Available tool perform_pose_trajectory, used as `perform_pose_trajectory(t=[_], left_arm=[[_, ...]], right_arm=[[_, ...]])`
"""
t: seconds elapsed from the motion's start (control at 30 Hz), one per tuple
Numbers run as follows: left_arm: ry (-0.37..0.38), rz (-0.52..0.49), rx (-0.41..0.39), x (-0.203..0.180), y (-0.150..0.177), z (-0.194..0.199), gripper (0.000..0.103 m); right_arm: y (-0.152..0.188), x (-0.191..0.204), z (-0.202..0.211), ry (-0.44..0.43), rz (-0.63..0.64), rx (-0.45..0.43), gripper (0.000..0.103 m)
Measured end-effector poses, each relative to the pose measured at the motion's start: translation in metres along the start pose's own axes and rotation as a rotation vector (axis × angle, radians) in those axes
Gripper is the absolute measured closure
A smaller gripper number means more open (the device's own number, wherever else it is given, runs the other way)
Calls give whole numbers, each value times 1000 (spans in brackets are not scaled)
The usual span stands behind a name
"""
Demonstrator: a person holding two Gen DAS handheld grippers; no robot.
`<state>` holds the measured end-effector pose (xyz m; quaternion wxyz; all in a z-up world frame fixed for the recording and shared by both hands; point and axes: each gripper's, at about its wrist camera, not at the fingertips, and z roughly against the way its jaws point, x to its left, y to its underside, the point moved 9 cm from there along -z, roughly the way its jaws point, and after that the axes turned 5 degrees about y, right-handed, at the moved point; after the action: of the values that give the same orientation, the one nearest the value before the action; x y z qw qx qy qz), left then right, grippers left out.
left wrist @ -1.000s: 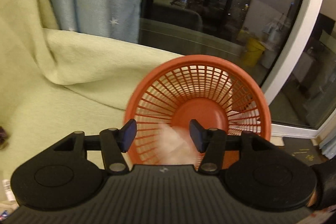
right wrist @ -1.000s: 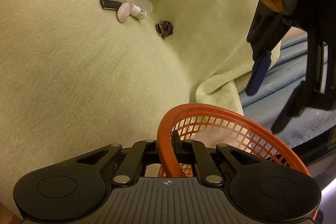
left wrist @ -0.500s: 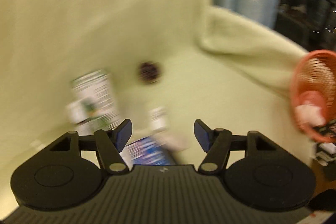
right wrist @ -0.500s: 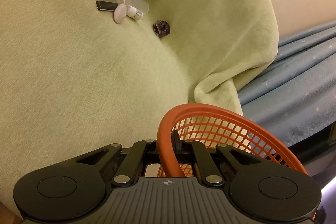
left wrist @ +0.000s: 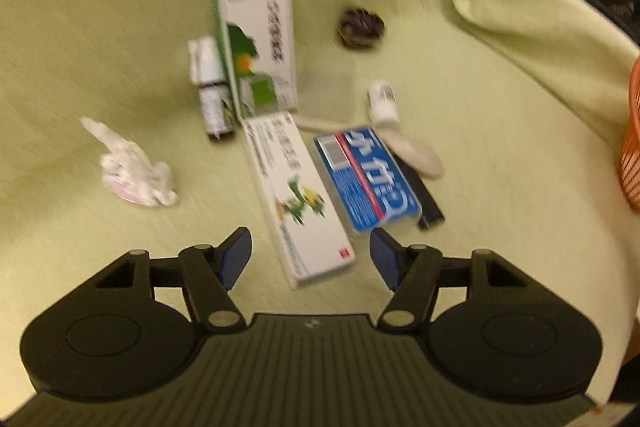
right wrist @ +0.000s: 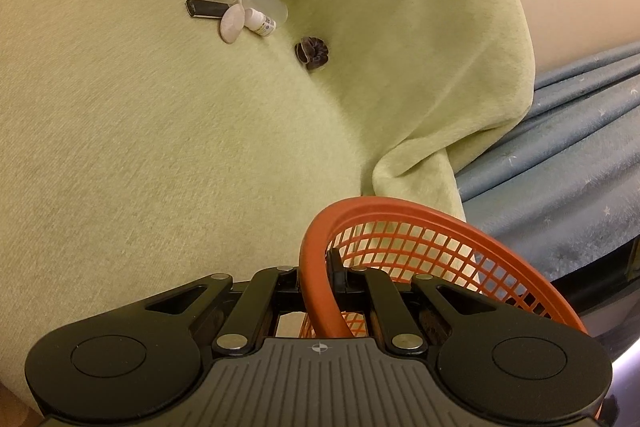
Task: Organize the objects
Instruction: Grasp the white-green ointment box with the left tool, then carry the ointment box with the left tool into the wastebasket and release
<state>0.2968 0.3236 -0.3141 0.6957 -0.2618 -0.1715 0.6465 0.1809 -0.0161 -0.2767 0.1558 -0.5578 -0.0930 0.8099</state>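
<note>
Orange plastic mesh forms the basket (right wrist: 420, 247), whose thick rim is pinched between the pressed-together fingers of the right tool (right wrist: 322, 267); it sits at the edge of a pale green blanket (right wrist: 160, 147), next to a blue curtain (right wrist: 560, 155). In the left wrist view only a sliver of the basket shows at the right border.

The loose things lie in a cluster on the blanket, well apart from the basket. The left tool (left wrist: 310, 255) hangs above them with its blue-padded fingers (left wrist: 236, 257) spread and nothing between them. Just beyond its tips lies a long white box with a green plant picture (left wrist: 298, 195). Beside it to the right is a clear case with a blue label (left wrist: 366, 179), which overlaps a black flat bar (left wrist: 424, 199). A pale spoon-shaped piece (left wrist: 416, 151) lies against the case's far end, and a small white bottle (left wrist: 382, 101) rests near it. Farther off is a green and white box (left wrist: 260, 47), with a small dark bottle with a white cap (left wrist: 212, 91) touching its left side. A crumpled white tissue (left wrist: 132, 167) lies alone to the left. A dark scrunchie (left wrist: 362, 27) lies apart on the far right of the group. The left view is slightly blurred, so the printing on the boxes cannot be read.
</note>
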Motion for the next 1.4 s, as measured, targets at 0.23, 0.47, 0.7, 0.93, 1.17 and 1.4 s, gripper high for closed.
perform_pose_trajectory(t=[0.23,0.47,0.7,0.93,1.17,1.4], left_arm=[[-100,-28,3,23,7,-2,46],[-67,-67,-15,24,-4,-6,49],[-81,-122,42,19,-12,-21,70],[-79,-160,45,23,-10,4,71],[-54,-152,10,22,-19,30,71],[-1,-160,-33,-1,-32,45,71]], right_arm=[[0,-4,-2,6,-1,7,101],[-2,-3,-4,1,0,10,101],[-2,-2,-2,-3,5,11,101],[1,0,2,-12,9,4,101],[1,1,5,-21,12,0,101],[2,2,9,-26,19,-5,101]])
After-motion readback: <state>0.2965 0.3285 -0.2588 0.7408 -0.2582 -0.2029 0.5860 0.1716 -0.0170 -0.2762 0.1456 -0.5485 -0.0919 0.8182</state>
